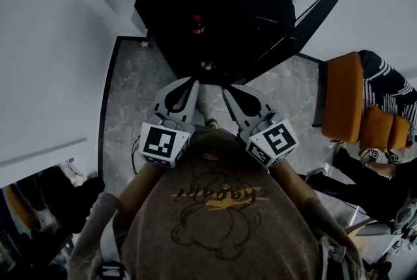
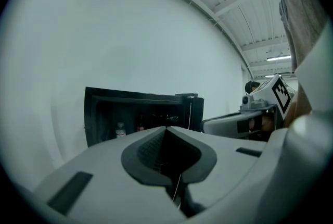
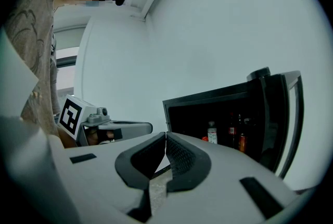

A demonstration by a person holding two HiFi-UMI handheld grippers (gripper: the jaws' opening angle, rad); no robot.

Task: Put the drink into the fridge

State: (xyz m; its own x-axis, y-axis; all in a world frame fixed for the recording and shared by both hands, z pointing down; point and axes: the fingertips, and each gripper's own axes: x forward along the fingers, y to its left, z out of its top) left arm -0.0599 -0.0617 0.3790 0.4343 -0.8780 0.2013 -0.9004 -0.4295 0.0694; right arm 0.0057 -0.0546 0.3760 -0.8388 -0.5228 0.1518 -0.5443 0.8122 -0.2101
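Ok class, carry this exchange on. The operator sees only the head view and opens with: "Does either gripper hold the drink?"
Observer: Not the left gripper. Its jaws are together with nothing between them.
Operator: And the right one?
Observer: The right gripper is shut and empty as well.
Operator: What is inside the open fridge?
Observer: In the fridge a clear bottle stands beside darker bottles.

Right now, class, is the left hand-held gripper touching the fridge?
Apart. In the left gripper view, the left hand-held gripper has its tips shut on nothing, and the open fridge stands whole and small well beyond them, against the wall.
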